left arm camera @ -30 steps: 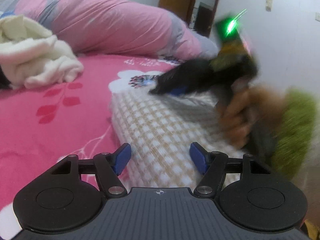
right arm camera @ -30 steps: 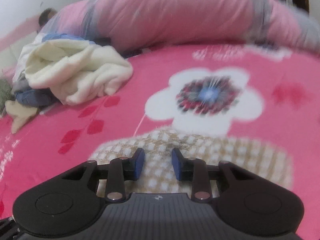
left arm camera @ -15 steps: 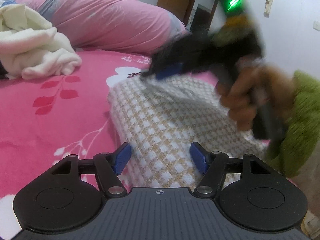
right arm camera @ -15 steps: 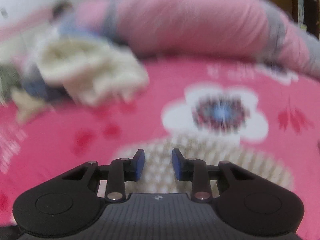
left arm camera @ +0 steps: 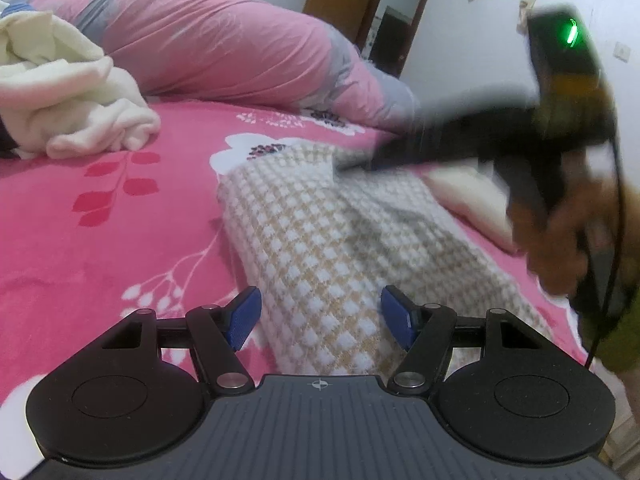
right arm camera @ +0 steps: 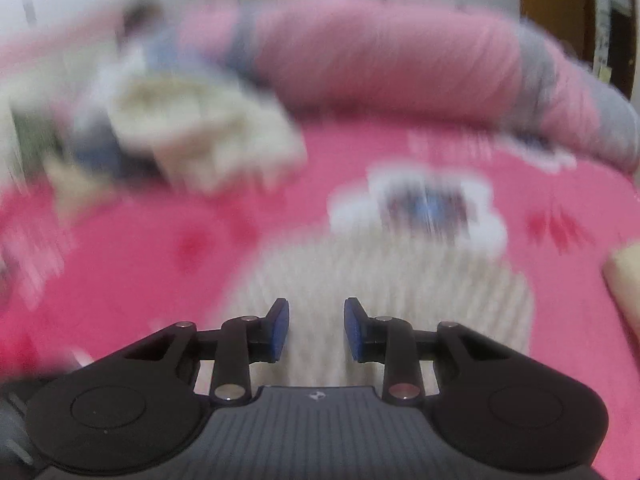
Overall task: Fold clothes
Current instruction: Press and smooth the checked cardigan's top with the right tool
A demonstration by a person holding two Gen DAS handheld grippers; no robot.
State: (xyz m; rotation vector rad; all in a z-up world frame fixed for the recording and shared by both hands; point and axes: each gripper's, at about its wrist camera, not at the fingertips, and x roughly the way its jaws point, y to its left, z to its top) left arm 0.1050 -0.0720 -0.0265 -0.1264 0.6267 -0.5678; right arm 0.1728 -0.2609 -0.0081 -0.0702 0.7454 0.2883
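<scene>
A beige-and-white checkered garment (left arm camera: 320, 232) lies folded in a long strip on the pink flowered bed cover (left arm camera: 100, 240). My left gripper (left arm camera: 320, 316) stands open over its near end, pads on either side of the cloth and not pressing it. In the left wrist view my right gripper (left arm camera: 360, 160), blurred and held by a hand (left arm camera: 560, 240), meets the garment's far corner, which rises in a peak toward its tips. The right wrist view is smeared. There the right gripper (right arm camera: 316, 328) has its pads partly apart with the pale garment (right arm camera: 380, 280) bunched between them.
A loose pile of cream clothes (left arm camera: 72, 100) lies at the far left, in front of a rolled pink quilt (left arm camera: 240, 40). A cream folded piece (left arm camera: 468, 200) sits to the garment's right. A brown door (left arm camera: 340, 0) and a white wall stand beyond the bed.
In the left wrist view the right gripper has swung up and to the right, and the garment's far edge has come up with it. The left gripper has stayed open over the near end.
</scene>
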